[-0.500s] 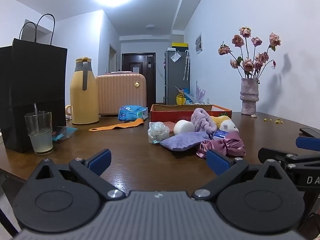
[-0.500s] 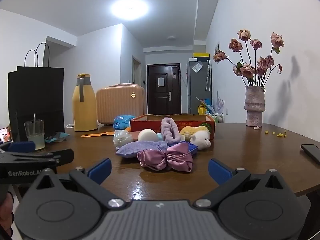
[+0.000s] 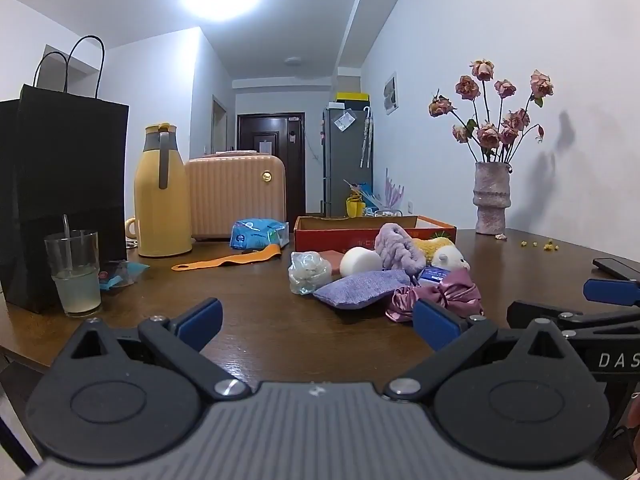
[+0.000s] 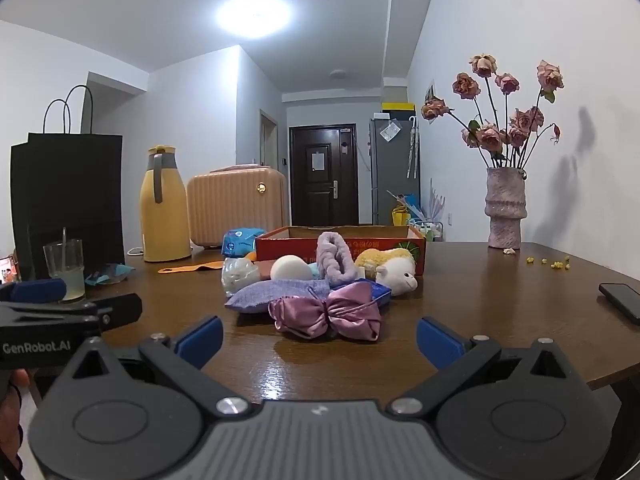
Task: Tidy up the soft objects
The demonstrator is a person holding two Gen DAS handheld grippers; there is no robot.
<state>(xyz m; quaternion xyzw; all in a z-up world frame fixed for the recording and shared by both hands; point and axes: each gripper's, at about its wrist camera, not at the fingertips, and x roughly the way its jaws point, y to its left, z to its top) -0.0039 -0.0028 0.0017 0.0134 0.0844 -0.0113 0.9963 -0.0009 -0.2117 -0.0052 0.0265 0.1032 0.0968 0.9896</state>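
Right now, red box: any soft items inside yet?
Cannot tell: red box interior is hidden behind its wall; the soft pile lies outside, in front.

At the left of the frame a black paper bag [image 3: 60, 184] stands on the brown surface [image 3: 260, 320], with a glass of pale liquid [image 3: 76, 276] in front of it. Right of the bag stand a yellow thermos jug [image 3: 160, 200] and a peach ribbed case [image 3: 236, 196]. At the right edge a vase of dried roses [image 3: 491, 200] stands near the wall, and a dark phone [image 4: 622, 300] lies flat.
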